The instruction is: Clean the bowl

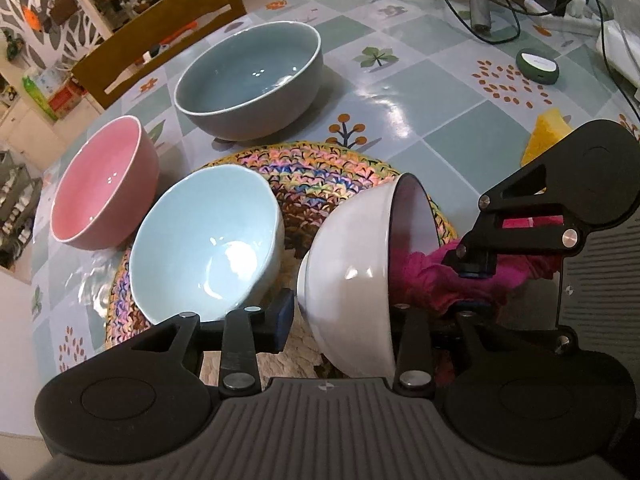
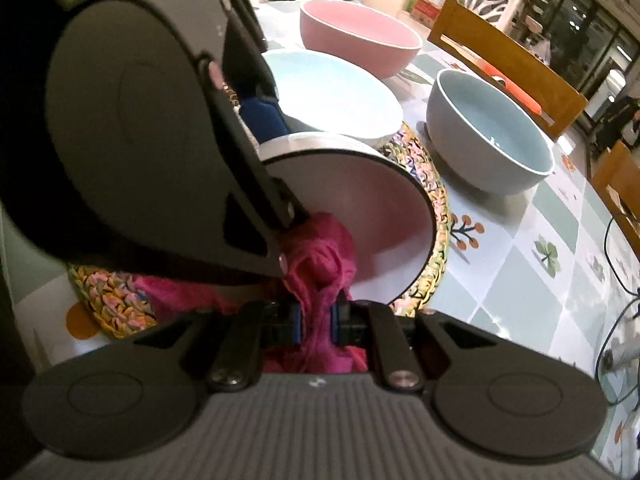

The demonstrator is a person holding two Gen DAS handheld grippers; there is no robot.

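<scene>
A white bowl (image 1: pixel 352 276) lies tipped on its side on a multicoloured woven mat (image 1: pixel 320 172), mouth facing right. My left gripper (image 1: pixel 344 312) straddles the bowl's bottom. Its blue left pad (image 1: pixel 284 316) sits just off the bowl's foot with a thin gap, and the other finger is hidden inside the bowl. My right gripper (image 2: pixel 316 320) is shut on a magenta cloth (image 2: pixel 320 256), which is bunched against the inside of the white bowl (image 2: pixel 360 208). In the left wrist view the right gripper (image 1: pixel 472 264) and the cloth (image 1: pixel 432 276) reach into the bowl's mouth.
A light blue bowl (image 1: pixel 208 240) shares the mat, close to my left finger. A pink bowl (image 1: pixel 104 184) and a grey-blue bowl (image 1: pixel 248 80) stand beyond it. A yellow sponge (image 1: pixel 548 132), a green round device (image 1: pixel 538 66) and cables lie at the right. Wooden chairs border the table's far edge.
</scene>
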